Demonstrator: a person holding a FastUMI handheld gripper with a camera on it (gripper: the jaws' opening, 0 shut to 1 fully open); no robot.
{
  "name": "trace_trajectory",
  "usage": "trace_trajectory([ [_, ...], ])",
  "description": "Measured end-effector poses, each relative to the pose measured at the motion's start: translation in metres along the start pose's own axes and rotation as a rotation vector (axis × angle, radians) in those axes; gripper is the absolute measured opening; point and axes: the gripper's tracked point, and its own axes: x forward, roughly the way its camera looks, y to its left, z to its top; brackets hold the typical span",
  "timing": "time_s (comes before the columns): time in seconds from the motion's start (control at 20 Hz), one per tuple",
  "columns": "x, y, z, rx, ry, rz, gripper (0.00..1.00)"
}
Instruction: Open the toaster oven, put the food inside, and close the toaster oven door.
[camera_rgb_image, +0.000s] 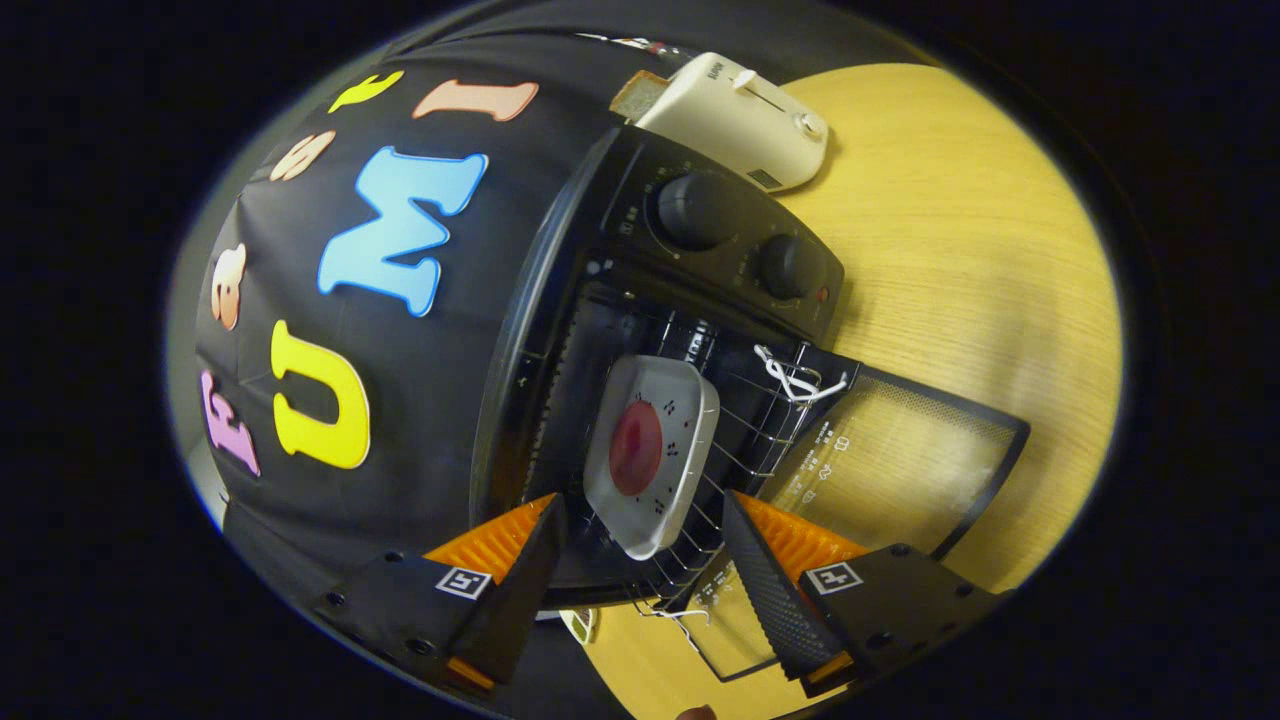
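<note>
Pale wooden table (960, 220) under black toaster oven (720, 250) and white toaster (740, 120).

A mock kitchen counter set up in a recording booth

I see a black toaster oven (700, 300) and a white toaster (740, 120) on a pale wooden table (960, 280) — kitchen appliances — with black cloth (420, 420) hung behind as the wall.

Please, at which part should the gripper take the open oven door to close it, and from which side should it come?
Probably the far free edge of the door, which hangs open over the wooden table, away from the rack holding the white plate. Come from beneath that edge and push upward. The gripper is open, fingers either side of the plate.
</note>
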Motion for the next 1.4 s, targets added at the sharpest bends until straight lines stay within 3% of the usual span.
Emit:
trace_trajectory([
  [0.3, -0.048, -0.003, -0.028, -0.231, 0.082, 0.047, 0.98],
  [0.75, -0.089, -0.042, -0.063, -0.675, 0.143, 0.034, 0.98],
  [1.4, -0.077, -0.123, -0.086, -1.041, 0.283, -0.216, 0.99],
])
